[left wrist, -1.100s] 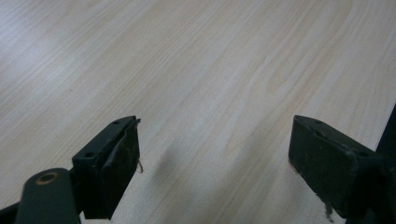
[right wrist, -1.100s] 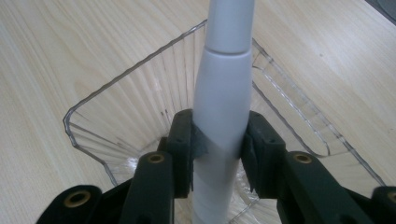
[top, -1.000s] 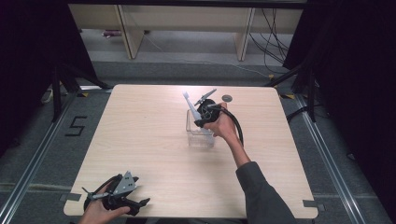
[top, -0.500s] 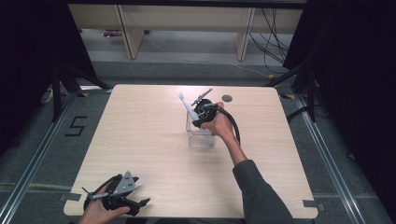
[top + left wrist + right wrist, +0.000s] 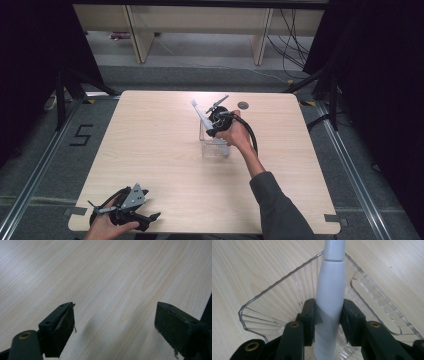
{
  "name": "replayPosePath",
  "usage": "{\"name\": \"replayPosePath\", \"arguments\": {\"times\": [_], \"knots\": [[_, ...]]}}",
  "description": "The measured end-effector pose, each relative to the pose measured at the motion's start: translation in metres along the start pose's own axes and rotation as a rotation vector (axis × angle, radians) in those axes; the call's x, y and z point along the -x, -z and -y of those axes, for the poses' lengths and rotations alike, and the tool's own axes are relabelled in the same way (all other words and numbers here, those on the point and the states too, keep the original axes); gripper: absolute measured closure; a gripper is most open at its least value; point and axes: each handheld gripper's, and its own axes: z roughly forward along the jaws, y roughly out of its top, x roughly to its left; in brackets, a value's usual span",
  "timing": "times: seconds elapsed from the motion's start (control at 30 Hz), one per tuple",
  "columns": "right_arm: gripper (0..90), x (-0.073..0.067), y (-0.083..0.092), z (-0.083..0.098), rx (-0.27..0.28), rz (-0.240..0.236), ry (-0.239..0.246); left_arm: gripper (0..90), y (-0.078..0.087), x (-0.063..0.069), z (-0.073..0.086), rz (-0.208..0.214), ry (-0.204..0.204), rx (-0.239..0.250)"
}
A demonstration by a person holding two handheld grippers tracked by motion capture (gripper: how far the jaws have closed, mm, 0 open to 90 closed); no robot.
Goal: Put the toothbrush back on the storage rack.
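right claw (image 5: 328, 320) clamped on white toothbrush (image 5: 329, 295) | toothbrush between pads, inside clear container (image 5: 274, 302)

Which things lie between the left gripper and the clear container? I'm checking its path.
None: the high view shows bare wooden tabletop between the left gripper and the clear container.

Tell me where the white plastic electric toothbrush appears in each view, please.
High view: the white plastic electric toothbrush is just above the table's centre, tilted up-left out of the clear ribbed plastic holder, gripped by the right gripper.
Left gripper view: not in it.
Right gripper view: centre, handle upright between the black jaws.
Shared landmark: the clear holder.
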Motion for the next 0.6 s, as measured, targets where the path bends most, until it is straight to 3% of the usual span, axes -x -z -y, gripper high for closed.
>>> {"name": "replayPosePath", "arguments": {"times": [0.13, 0.23, 0.3, 0.37, 0.4, 0.43, 0.57, 0.6], "knots": [[61.7, 0.002, 0.003, 0.001, 0.028, 0.005, 0.026, 16.0, 0.000, 0.000, 0.000, 0.000, 0.002, 0.000], [57.3, 0.001, 0.010, 0.004, 0.036, 0.003, -0.015, 16.0, 0.000, 0.000, 0.000, 0.001, 0.001, -0.001], [55.4, 0.002, 0.012, 0.005, 0.040, 0.002, -0.008, 16.0, 0.000, 0.000, 0.000, 0.001, 0.001, -0.001], [54.2, 0.000, 0.016, 0.006, 0.029, 0.002, -0.059, 16.0, 0.000, 0.000, 0.000, 0.001, 0.001, -0.002], [53.7, 0.001, 0.017, 0.006, 0.035, 0.024, -0.051, 16.0, 0.000, 0.000, 0.000, 0.000, 0.000, -0.003], [50.9, 0.002, 0.018, 0.006, 0.069, 0.005, -0.035, 16.0, 0.000, 0.000, 0.000, 0.000, 0.000, -0.003], [48.3, 0.000, 0.023, 0.006, 0.070, 0.017, -0.080, 16.0, 0.000, 0.000, 0.000, 0.001, 0.000, -0.002], [47.9, 0.002, 0.024, 0.006, 0.092, 0.009, -0.043, 16.0, 0.000, 0.000, 0.000, 0.000, -0.001, -0.002]]}}
